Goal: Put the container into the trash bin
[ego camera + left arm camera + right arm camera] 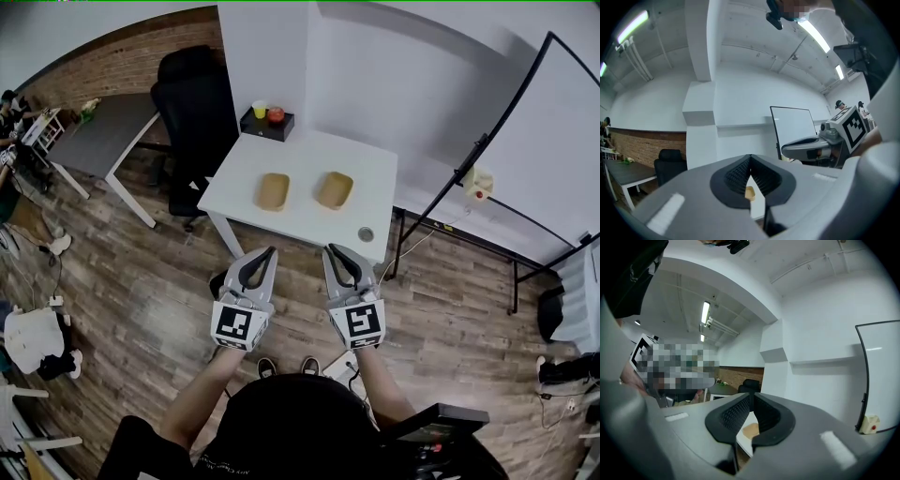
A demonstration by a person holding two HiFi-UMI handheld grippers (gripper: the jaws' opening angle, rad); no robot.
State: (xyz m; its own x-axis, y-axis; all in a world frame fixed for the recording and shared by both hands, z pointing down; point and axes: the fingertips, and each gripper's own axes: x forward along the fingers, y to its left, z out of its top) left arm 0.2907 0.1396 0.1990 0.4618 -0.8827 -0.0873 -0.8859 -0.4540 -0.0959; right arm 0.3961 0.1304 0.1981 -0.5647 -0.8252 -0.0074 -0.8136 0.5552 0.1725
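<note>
Two brown oval containers, one on the left (273, 191) and one on the right (335, 189), lie side by side on the white table (300, 155). My left gripper (268, 251) and right gripper (334, 249) are held level in front of the table's near edge, above the wooden floor, both short of the containers. The fingertips of each touch and nothing is between them. Through the hollow of the jaws, the left gripper view shows a bit of brown container (750, 192), and the right gripper view shows one too (751, 430). No trash bin is clearly in view.
A small round grey thing (366, 234) lies at the table's near right corner. A black box (266, 124) with a yellow cup and a red apple stands at the back. A black office chair (197, 112) and a grey desk (103, 136) are on the left; a whiteboard frame (487, 159) on the right.
</note>
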